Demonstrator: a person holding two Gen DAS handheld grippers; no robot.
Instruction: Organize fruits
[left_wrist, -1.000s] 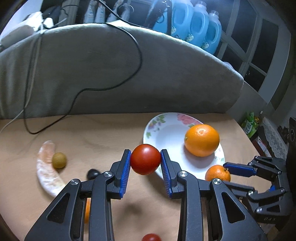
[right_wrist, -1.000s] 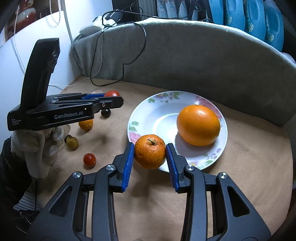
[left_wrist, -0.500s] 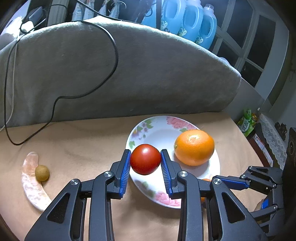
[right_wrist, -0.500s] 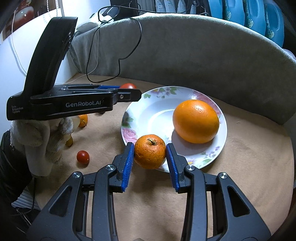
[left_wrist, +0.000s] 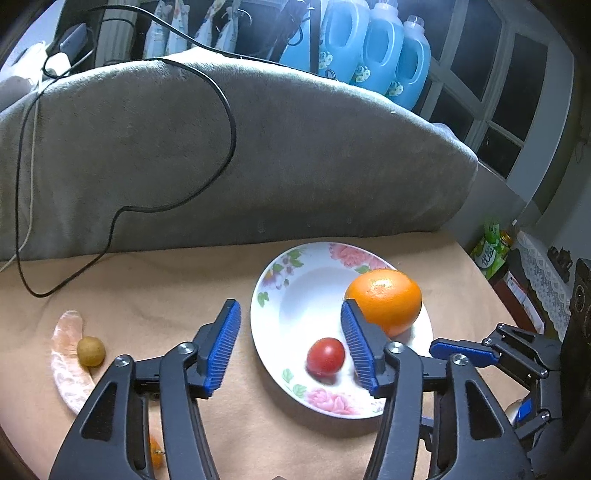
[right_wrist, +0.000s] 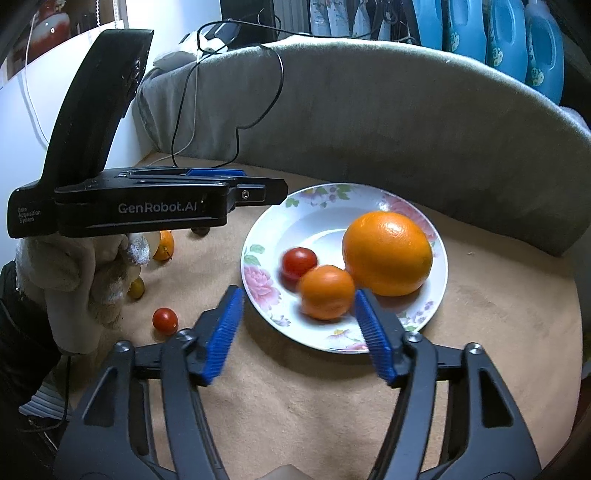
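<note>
A floral white plate (right_wrist: 266, 229) lies on the tan cloth and holds a large orange (right_wrist: 388, 253). A red tomato (left_wrist: 325, 356) lies on the plate (left_wrist: 266, 291) below my left gripper (left_wrist: 290, 303), whose jaws are opening with nothing pressed between them. A small orange (right_wrist: 327, 291), blurred, rests on the plate beside the tomato (right_wrist: 299, 263), just beyond my right gripper (right_wrist: 297, 293). Its jaws are opening too and do not touch the fruit. The left gripper (right_wrist: 258, 184) hangs over the plate's left edge.
Loose on the cloth left of the plate are a small tomato (right_wrist: 165, 320), a small orange (right_wrist: 164, 245) and a yellowish fruit (right_wrist: 136, 288). A pink curved dish (left_wrist: 62, 365) carries a brown-yellow fruit (left_wrist: 91, 350). A grey cushion (left_wrist: 258, 147) with a black cable (left_wrist: 229, 122) walls the back.
Both grippers have gone from shut to open. The tomato has dropped from the left one onto the plate, and the small orange has dropped from the right one beside it.
</note>
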